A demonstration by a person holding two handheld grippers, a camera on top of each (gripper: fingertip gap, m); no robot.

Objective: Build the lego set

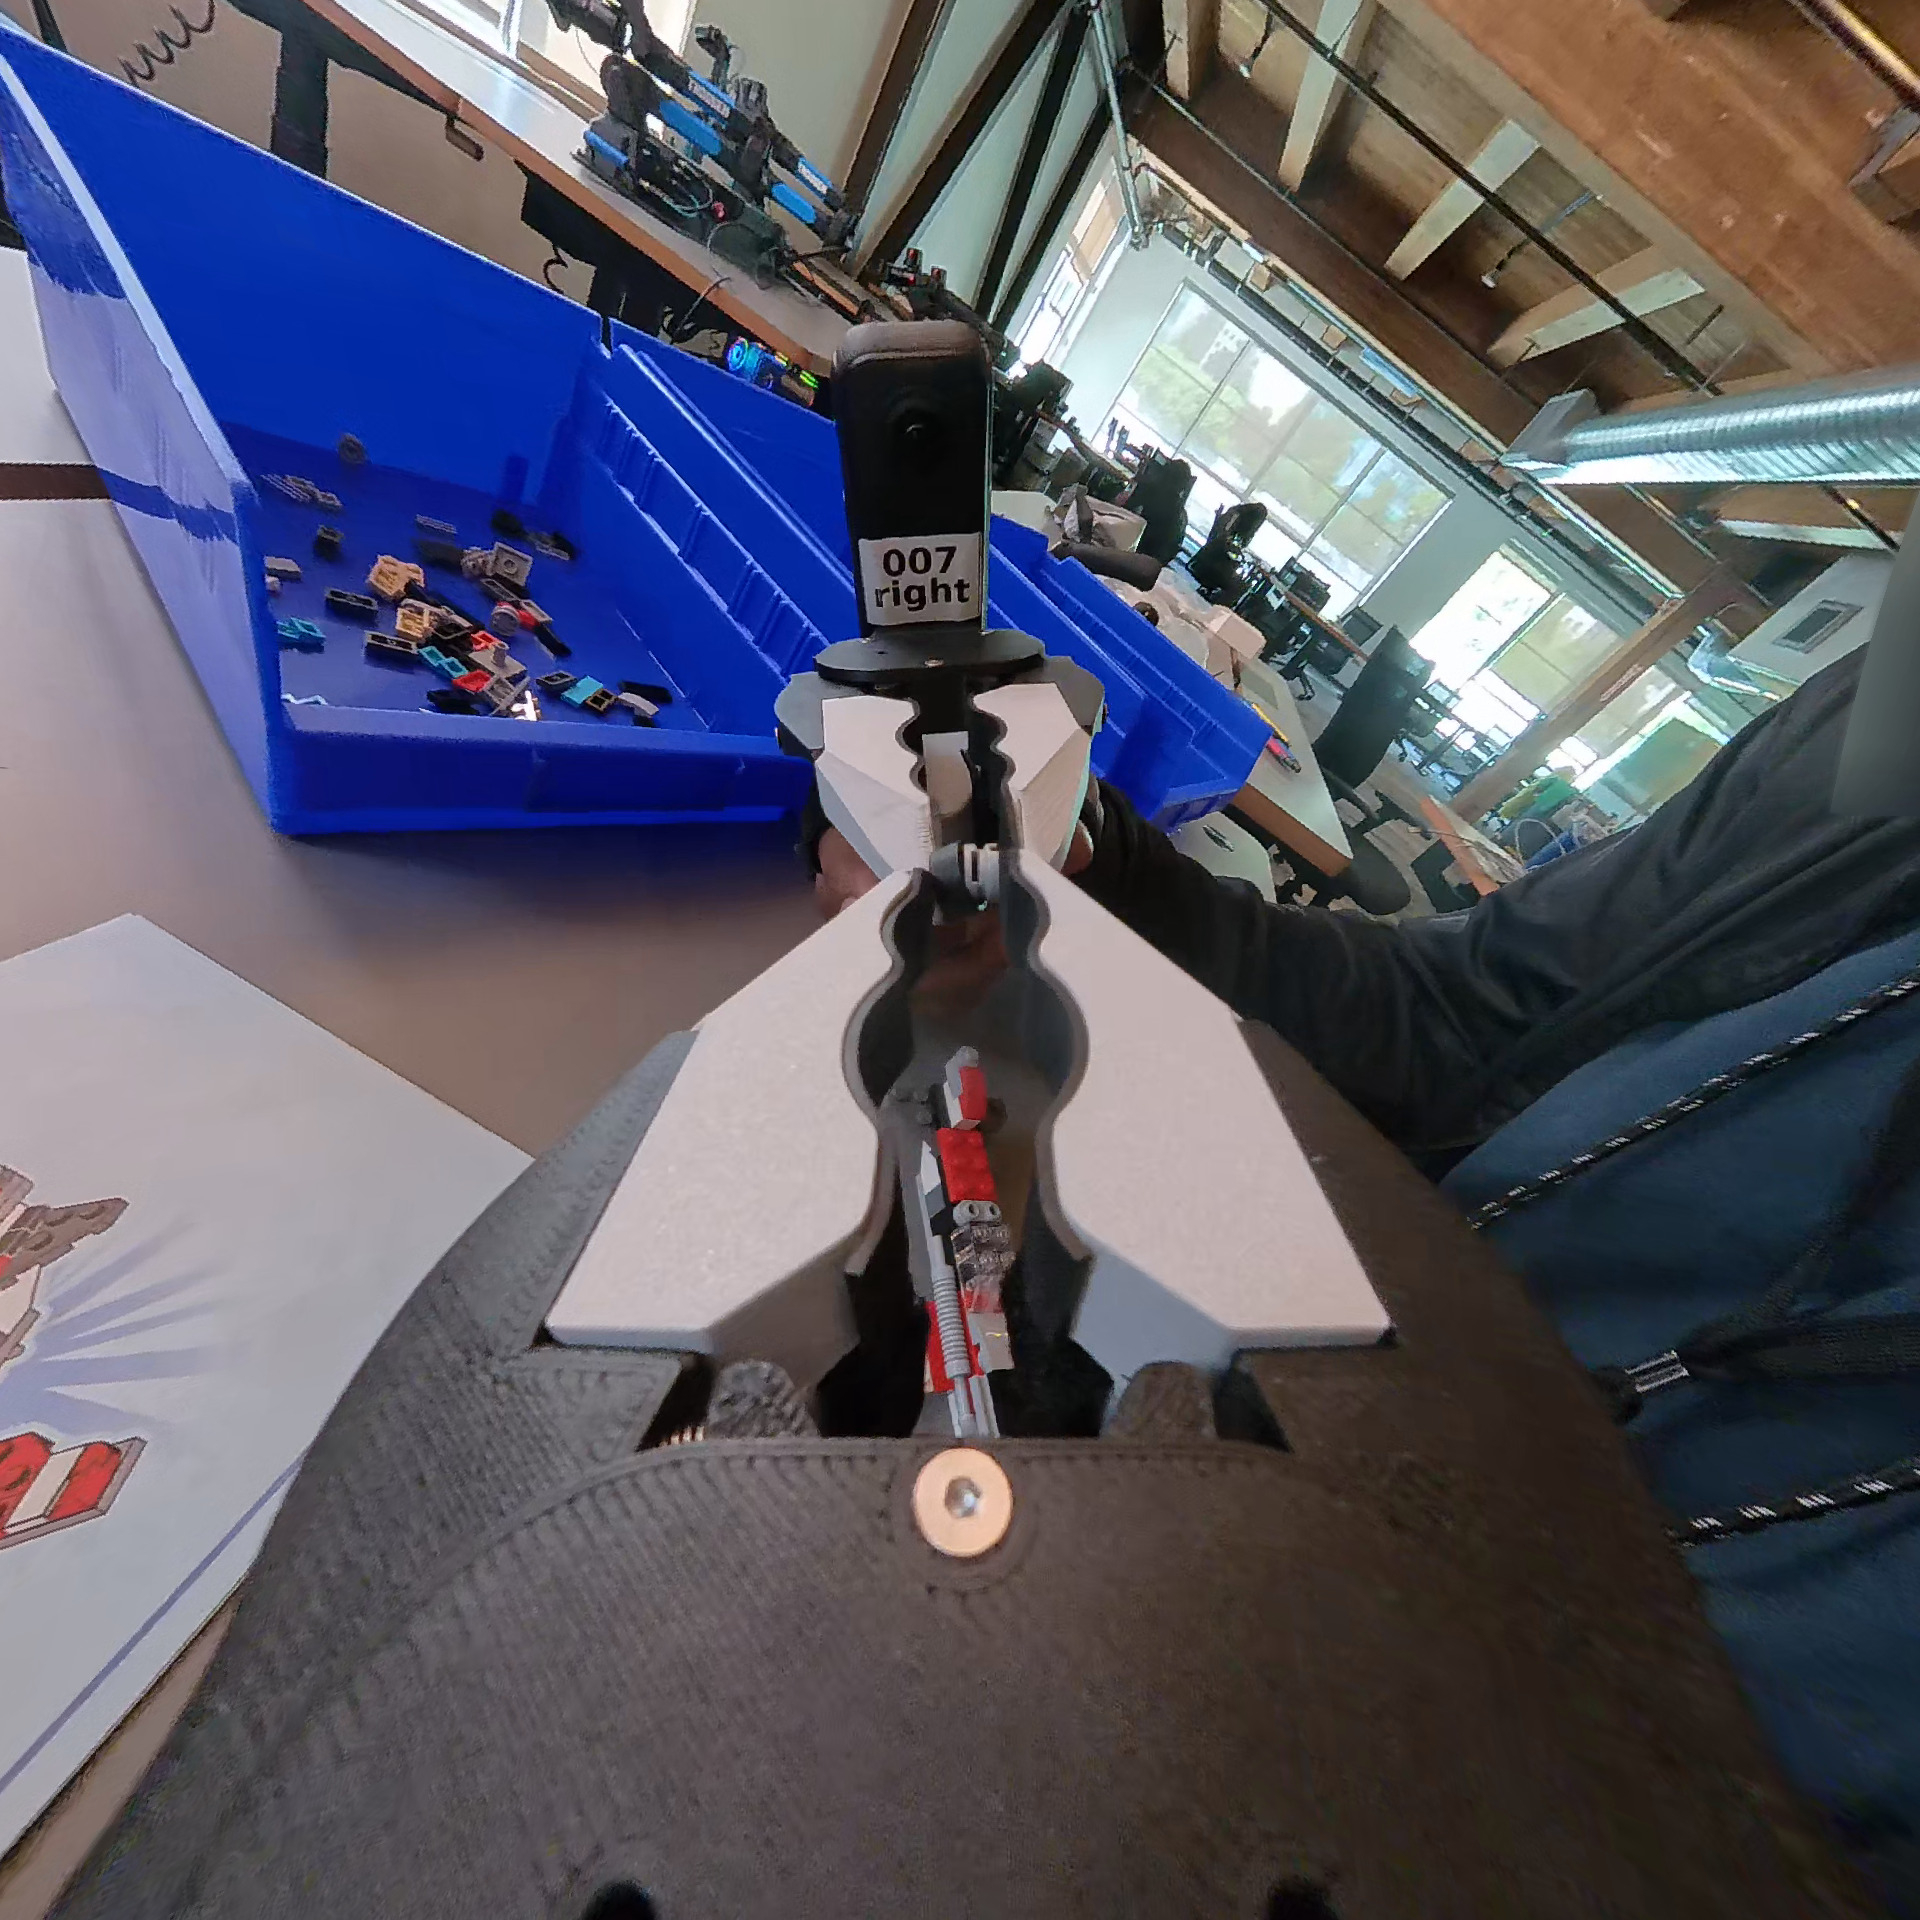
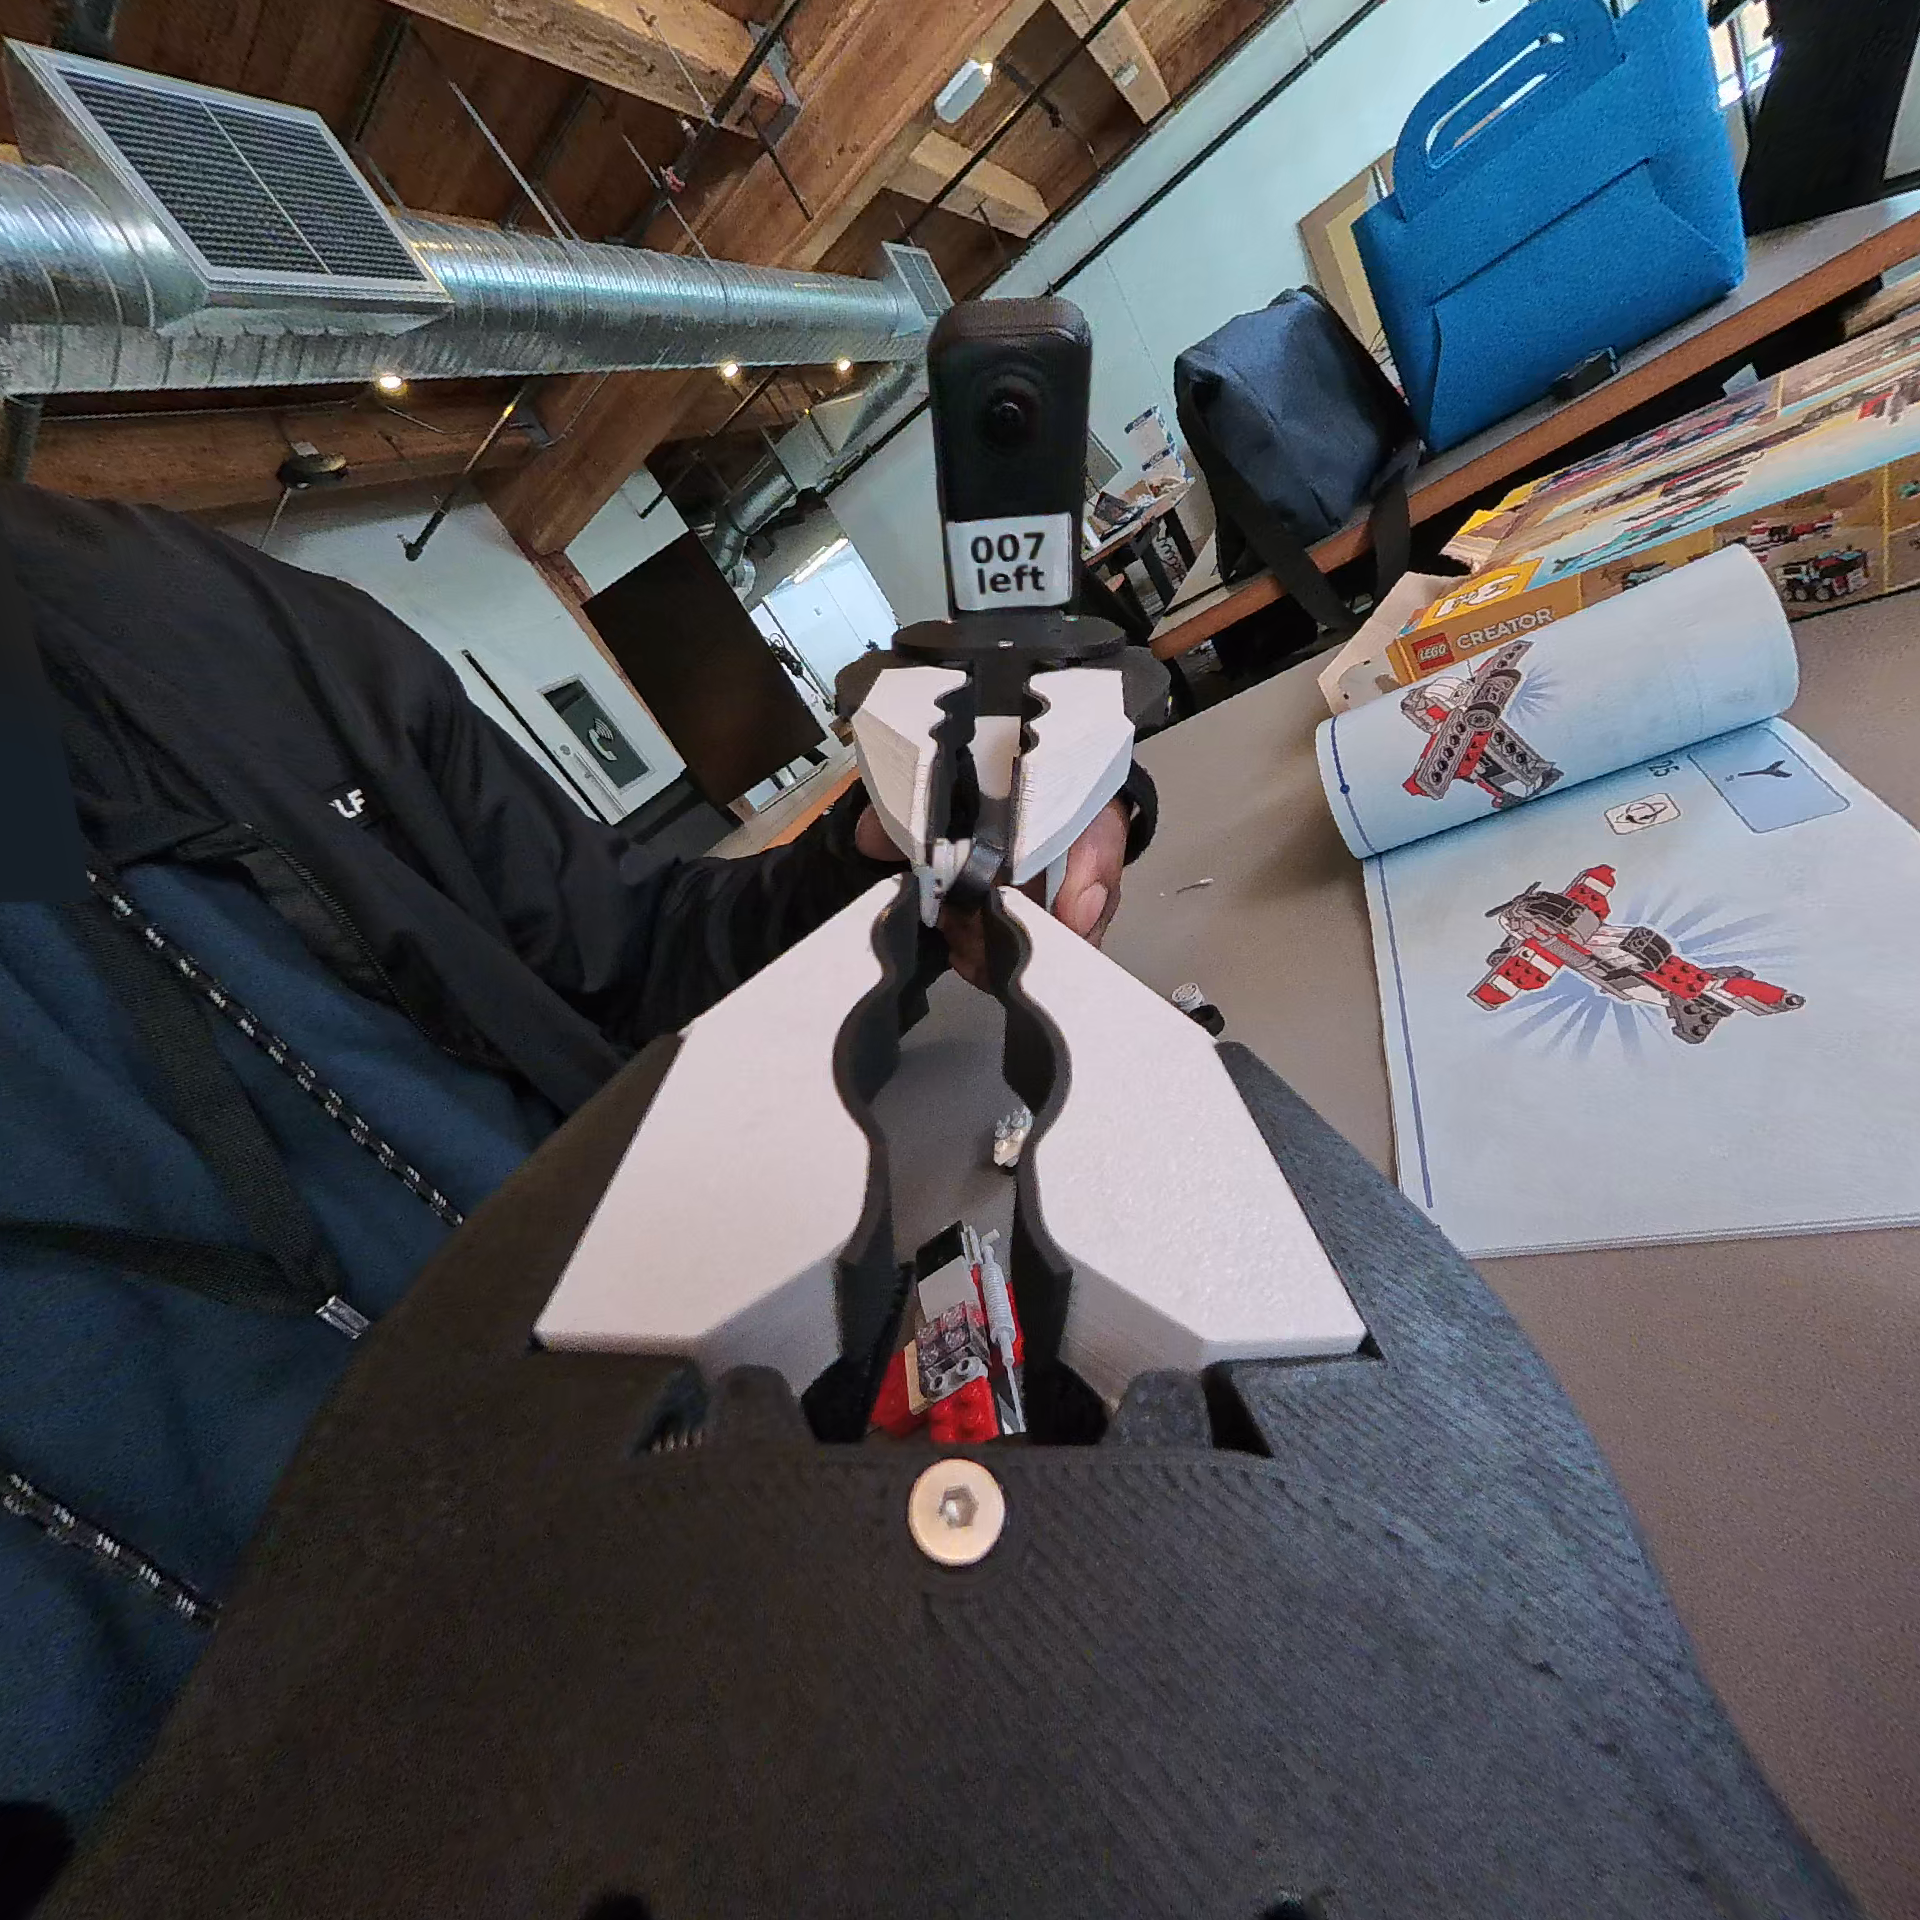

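Observation:
My two grippers meet tip to tip above the table. My left gripper is shut on a small white, grey and black lego part. My right gripper is shut on the same small part from the opposite side. Each gripper shows facing the other's camera, held by a hand. The partly built red, white and grey lego model lies on the table under the grippers. It shows through the gap between the fingers, and in the right wrist view too.
A blue bin with several loose lego pieces stands beyond on the table. The open instruction booklet and a lego box lie to one side. Small loose parts sit on the table. The person's dark jacket is close. Less than 4 cm separates the two grippers' tips.

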